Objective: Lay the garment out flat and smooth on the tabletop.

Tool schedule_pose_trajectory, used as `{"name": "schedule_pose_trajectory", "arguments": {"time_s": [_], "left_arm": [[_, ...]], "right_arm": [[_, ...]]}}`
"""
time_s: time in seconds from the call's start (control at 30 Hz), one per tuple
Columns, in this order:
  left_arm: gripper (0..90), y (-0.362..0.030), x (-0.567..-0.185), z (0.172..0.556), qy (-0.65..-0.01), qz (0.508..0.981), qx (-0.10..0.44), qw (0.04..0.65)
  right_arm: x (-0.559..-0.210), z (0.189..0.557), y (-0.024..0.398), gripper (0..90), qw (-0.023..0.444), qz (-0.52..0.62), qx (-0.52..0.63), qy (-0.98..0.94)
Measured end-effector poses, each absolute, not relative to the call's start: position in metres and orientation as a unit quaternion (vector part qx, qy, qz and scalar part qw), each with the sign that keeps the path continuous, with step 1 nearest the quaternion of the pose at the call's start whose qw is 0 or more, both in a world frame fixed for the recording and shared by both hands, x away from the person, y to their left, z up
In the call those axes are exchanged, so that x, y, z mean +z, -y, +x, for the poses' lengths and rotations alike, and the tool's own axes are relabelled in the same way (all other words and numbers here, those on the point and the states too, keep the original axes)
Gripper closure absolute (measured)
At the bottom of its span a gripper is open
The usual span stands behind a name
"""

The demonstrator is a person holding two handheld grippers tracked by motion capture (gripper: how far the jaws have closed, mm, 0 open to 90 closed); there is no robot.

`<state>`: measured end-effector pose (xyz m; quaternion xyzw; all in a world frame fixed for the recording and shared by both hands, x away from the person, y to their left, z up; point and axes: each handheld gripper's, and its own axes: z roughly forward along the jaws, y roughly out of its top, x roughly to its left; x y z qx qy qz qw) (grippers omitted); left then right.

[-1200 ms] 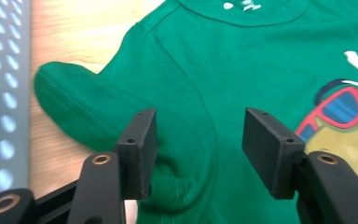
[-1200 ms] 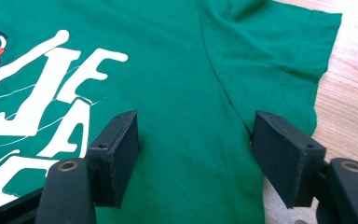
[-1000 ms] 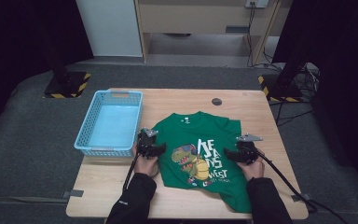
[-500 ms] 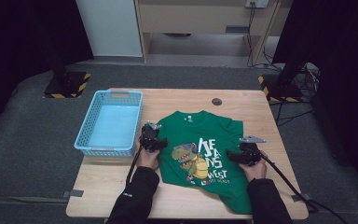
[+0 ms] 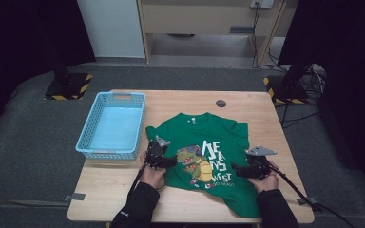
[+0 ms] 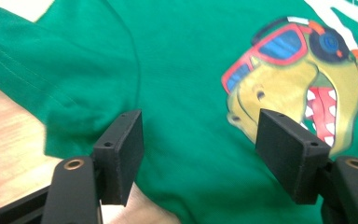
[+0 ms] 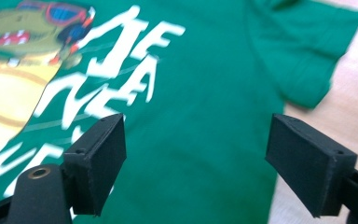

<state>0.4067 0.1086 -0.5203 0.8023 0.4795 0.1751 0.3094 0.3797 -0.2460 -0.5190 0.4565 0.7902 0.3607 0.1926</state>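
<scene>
The blue basket (image 5: 110, 124) stands at the table's (image 5: 123, 199) left edge, just left of the green T-shirt (image 5: 209, 137), and walls off that side. Behind the basket and in front of it lies bare wood. Well to its right, past the shirt's collar, sits a small dark disc (image 5: 221, 103).

Green T-shirt (image 5: 209, 142) with a yellow dinosaur in red-framed blue sunglasses and white lettering; light blue basket (image 5: 110, 126); pale wood tabletop (image 5: 123, 190); black jaws.
</scene>
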Motion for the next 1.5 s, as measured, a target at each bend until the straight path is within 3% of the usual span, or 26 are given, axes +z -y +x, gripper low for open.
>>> {"name": "schedule_pose_trajectory", "arguments": {"time_s": [0.3,0.93,1.1,1.33,1.5], "left_arm": [[31.1,-0.107,-0.526,0.416,-0.475,0.800,0.191,0.314],[30.7,-0.099,-0.525,0.459,-0.493,0.793,0.192,0.302],[32.3,-0.105,-0.515,0.447,-0.509,0.780,0.171,0.321],[29.5,-0.118,-0.507,0.409,-0.483,0.785,0.168,0.350],[28.2,-0.123,-0.515,0.384,-0.475,0.798,0.169,0.329]], "right_arm": [[-0.531,0.375,0.237,19.1,0.175,0.451,0.335,-0.808],[-0.537,0.396,0.238,17.1,0.204,0.470,0.349,-0.785],[-0.534,0.396,0.239,20.2,0.216,0.463,0.352,-0.785],[-0.514,0.382,0.236,20.3,0.221,0.444,0.388,-0.777],[-0.511,0.370,0.224,21.0,0.221,0.423,0.375,-0.794]]}}
